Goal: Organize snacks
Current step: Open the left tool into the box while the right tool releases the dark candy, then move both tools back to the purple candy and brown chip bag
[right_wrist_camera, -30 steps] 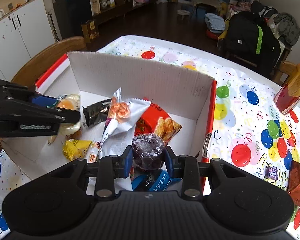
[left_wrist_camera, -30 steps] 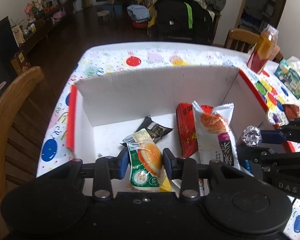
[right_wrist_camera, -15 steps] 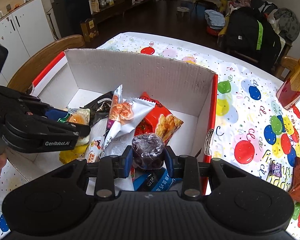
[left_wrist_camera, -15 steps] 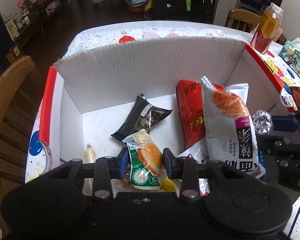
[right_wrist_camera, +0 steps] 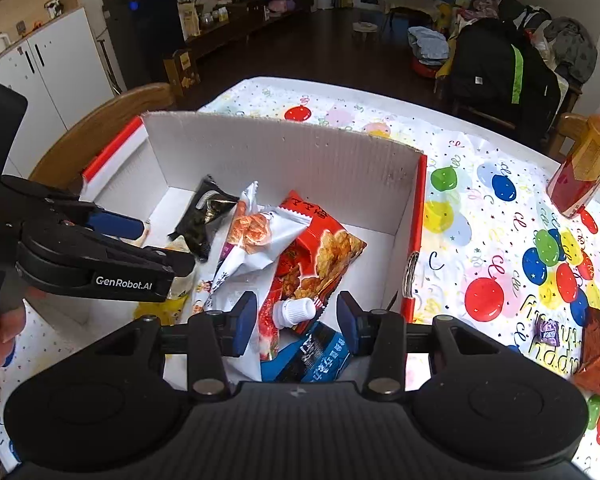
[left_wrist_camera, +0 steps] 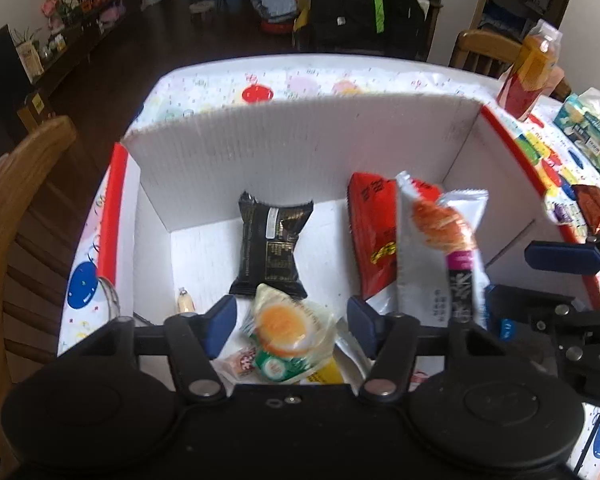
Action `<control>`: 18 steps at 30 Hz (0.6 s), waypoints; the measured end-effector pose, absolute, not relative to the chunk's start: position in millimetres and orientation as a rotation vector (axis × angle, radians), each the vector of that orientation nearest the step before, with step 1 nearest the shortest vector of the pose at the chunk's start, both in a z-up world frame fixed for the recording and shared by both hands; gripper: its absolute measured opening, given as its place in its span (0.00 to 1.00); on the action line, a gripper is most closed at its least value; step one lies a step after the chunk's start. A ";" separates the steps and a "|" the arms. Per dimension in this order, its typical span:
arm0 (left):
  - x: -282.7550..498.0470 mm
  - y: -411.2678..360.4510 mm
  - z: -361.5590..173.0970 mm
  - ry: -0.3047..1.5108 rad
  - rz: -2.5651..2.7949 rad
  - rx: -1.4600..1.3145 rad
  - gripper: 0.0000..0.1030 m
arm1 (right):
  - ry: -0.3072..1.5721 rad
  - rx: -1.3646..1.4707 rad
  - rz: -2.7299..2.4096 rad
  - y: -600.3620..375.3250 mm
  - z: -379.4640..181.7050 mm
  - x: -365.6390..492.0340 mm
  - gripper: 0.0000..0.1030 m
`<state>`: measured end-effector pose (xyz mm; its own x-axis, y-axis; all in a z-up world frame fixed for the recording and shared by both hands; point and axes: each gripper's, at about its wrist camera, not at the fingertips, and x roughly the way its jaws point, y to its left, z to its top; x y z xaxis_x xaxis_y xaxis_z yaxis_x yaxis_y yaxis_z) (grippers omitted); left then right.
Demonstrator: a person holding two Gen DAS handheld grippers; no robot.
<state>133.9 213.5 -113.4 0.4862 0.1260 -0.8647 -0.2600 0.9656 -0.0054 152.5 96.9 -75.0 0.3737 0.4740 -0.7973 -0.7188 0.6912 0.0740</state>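
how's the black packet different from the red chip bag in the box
The black packet is dark and small and lies flat on the box floor toward the left. The red chip bag is bigger, bright red with pictured chips, and lies tilted with a white packet across it. Both are sealed snacks inside the box.

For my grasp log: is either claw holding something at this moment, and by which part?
Nothing is held. The left claw is open above the green-and-orange packet, not touching it. The right claw is open and empty.
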 end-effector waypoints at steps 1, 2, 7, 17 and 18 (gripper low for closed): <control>132.4 212.4 -110.4 1.031 0.232 -0.142 0.59 | 0.900 -0.305 0.782 95.1 -72.7 150.8 0.43; 131.1 211.5 -107.3 1.023 0.230 -0.143 0.59 | 0.894 -0.304 0.784 93.1 -70.0 149.0 0.44; 120.3 202.3 -88.4 0.974 0.216 -0.144 0.65 | 0.839 -0.299 0.793 81.5 -52.8 137.6 0.53; 100.3 175.3 -47.7 0.850 0.190 -0.120 0.75 | 0.778 -0.208 0.795 45.8 -18.8 125.3 0.68; 99.3 171.4 -43.5 0.836 0.184 -0.117 0.78 | 0.771 -0.195 0.794 40.7 -15.7 124.3 0.72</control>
